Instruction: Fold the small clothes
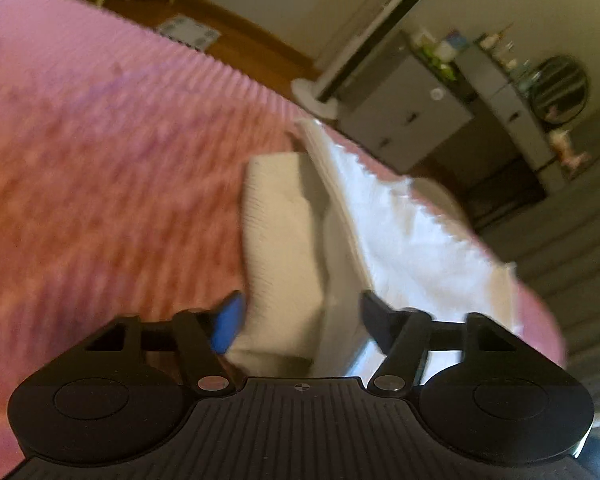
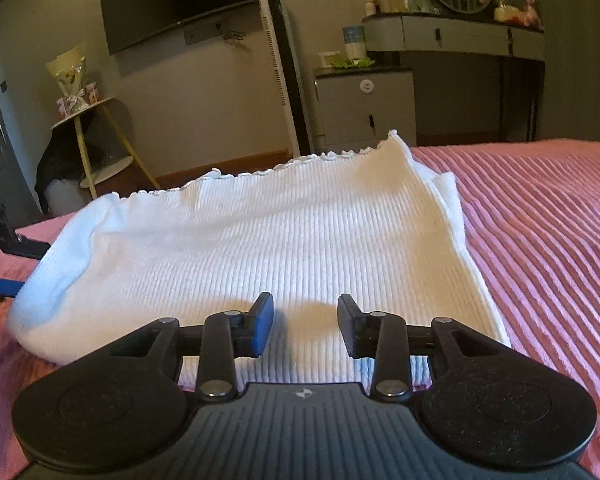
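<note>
1 white ribbed garment (image 2: 252, 240) is laid on pink bed (image 2: 540, 220). 2 claws, L (image 1: 300, 320) & R (image 2: 304, 326), are held open, nothing gripped.

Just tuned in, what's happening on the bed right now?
A person with a handheld gripper in each hand is folding a white ribbed garment on the pink bedspread. The right gripper sits open over the near edge, nothing pinched. The left gripper is open at the garment's side, fabric between its fingers but not clamped.
</note>
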